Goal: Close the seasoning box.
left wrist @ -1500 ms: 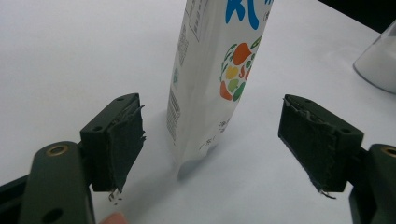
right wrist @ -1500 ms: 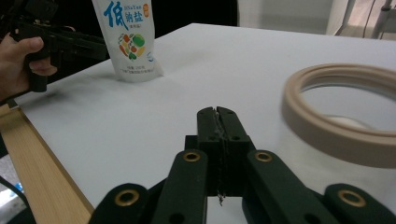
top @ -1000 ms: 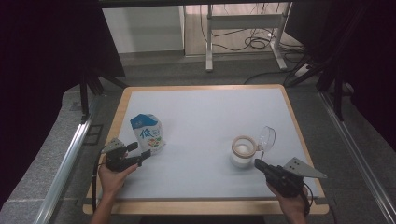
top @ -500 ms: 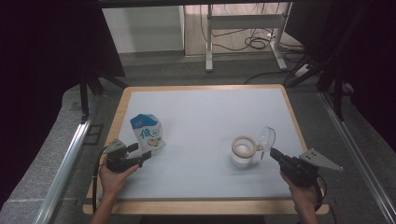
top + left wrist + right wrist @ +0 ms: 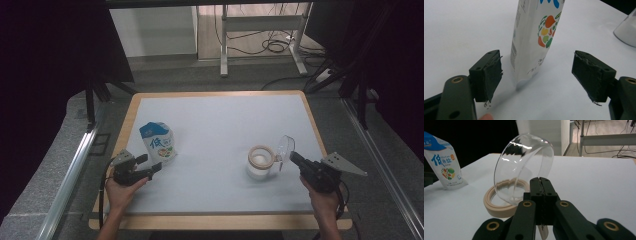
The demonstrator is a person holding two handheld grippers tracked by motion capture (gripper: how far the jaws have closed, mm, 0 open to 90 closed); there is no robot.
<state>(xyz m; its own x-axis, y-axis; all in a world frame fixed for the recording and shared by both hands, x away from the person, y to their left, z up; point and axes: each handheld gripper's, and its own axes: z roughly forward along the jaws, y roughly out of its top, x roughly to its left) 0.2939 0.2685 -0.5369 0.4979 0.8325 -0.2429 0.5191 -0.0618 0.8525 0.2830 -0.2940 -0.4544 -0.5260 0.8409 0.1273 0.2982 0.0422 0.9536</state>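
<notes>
A white pouch (image 5: 159, 142) with a blue top and fruit print stands on the white table (image 5: 215, 125) at the left. My left gripper (image 5: 156, 167) is open just in front of it; in the left gripper view the pouch (image 5: 536, 37) rises between and beyond the jaws of the left gripper (image 5: 541, 75), untouched. A glass jar (image 5: 260, 162) with a beige ring (image 5: 499, 207) sits at the right, its clear lid (image 5: 524, 167) tilted open. My right gripper (image 5: 539, 181) is shut, its tips at the lid's rim (image 5: 283, 147).
The table has a wooden frame (image 5: 220, 222). Metal rails (image 5: 70, 175) run along both sides. A desk frame and cables (image 5: 270, 45) lie on the floor beyond the far edge. The jar's glass body (image 5: 626, 32) shows at the top right of the left gripper view.
My right gripper has moved to the right and forward, up to the open lid. The left gripper, pouch and jar have stayed put.
</notes>
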